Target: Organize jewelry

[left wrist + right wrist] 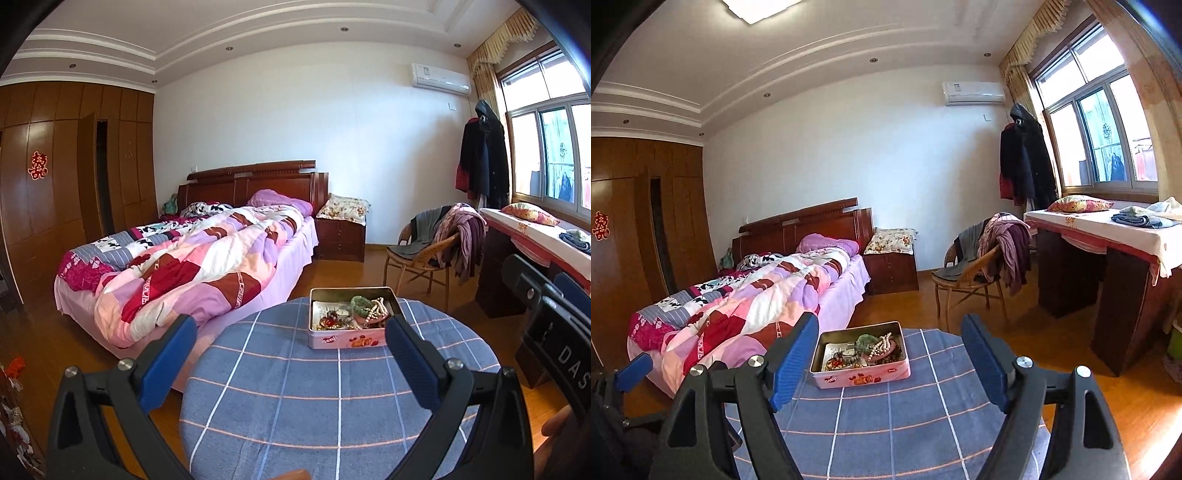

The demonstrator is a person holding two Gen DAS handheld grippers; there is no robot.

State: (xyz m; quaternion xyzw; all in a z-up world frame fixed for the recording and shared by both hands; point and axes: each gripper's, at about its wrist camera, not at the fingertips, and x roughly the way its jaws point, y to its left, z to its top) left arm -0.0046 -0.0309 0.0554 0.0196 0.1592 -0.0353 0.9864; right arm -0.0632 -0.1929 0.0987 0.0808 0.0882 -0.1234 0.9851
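A pink metal tin (347, 341) (862, 378) stands open on a round table under a blue checked cloth (295, 398) (905, 424). Inside lies a heap of jewelry: a pearl strand (378, 308) (882, 345), a green bangle (360, 302) (866, 339) and red and gold beads (332, 323) (838, 363). My left gripper (291, 328) is open, hovering above the table short of the tin, nothing between its blue pads. My right gripper (890, 336) is also open and empty, with the tin seen between its fingers further off. The right gripper's body shows at the left view's right edge (554, 332).
A bed with a patchwork quilt (184, 266) (738, 299) stands left of the table. A wicker chair draped with clothes (436, 251) (979, 258) and a covered desk (535, 236) (1108, 229) stand to the right under the window. Wooden floor surrounds the table.
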